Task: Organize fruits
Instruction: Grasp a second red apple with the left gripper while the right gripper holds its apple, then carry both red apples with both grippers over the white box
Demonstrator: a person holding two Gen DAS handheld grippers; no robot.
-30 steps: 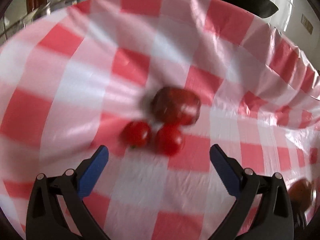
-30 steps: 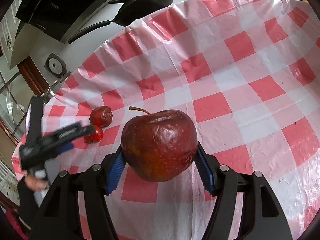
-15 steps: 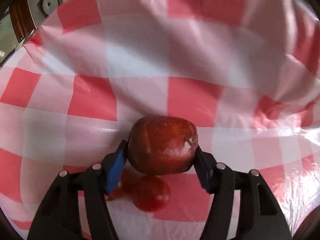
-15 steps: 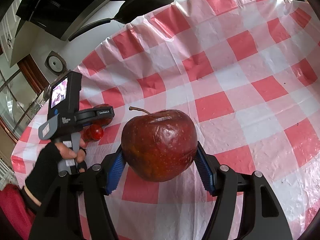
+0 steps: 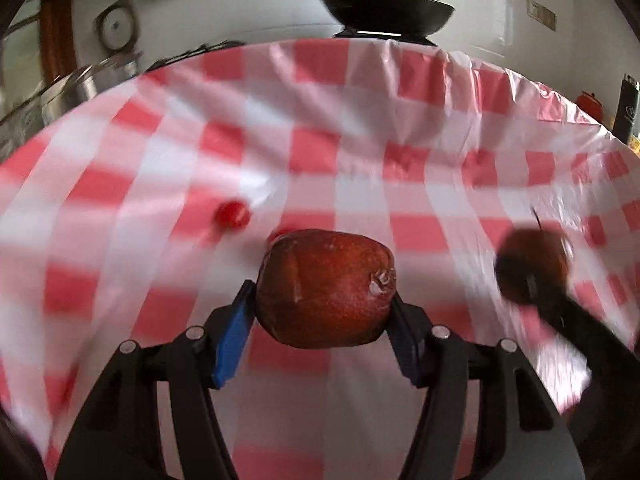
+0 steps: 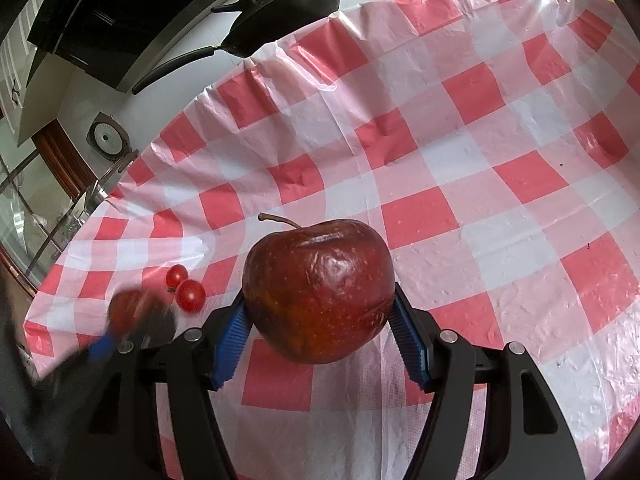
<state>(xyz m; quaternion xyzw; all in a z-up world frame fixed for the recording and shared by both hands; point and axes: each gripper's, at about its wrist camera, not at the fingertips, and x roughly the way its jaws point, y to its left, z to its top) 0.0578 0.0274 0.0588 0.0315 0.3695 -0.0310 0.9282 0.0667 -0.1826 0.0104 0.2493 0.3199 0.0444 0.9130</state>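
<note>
My left gripper (image 5: 320, 320) is shut on a dark red wrinkled apple (image 5: 326, 288) and holds it above the red-and-white checked tablecloth (image 5: 360, 168). My right gripper (image 6: 320, 332) is shut on a bigger dark red apple with a stem (image 6: 320, 288), also held above the cloth. Two cherry tomatoes (image 6: 185, 288) lie on the cloth at the left; one of them (image 5: 232, 215) shows blurred in the left wrist view. The right gripper's apple (image 5: 534, 264) shows at the right of the left wrist view. The left gripper's apple (image 6: 130, 308) shows blurred at the left of the right wrist view.
A black frying pan (image 5: 384, 4) stands beyond the table's far edge, also in the right wrist view (image 6: 280, 12). A metal pot (image 5: 84, 88) stands at the far left. A red object (image 5: 588, 102) and a dark bottle (image 5: 628, 108) stand at the far right.
My left gripper closed on the smaller apple beside the two tomatoes and lifted it up and toward the right. My right gripper has kept still with its apple.
</note>
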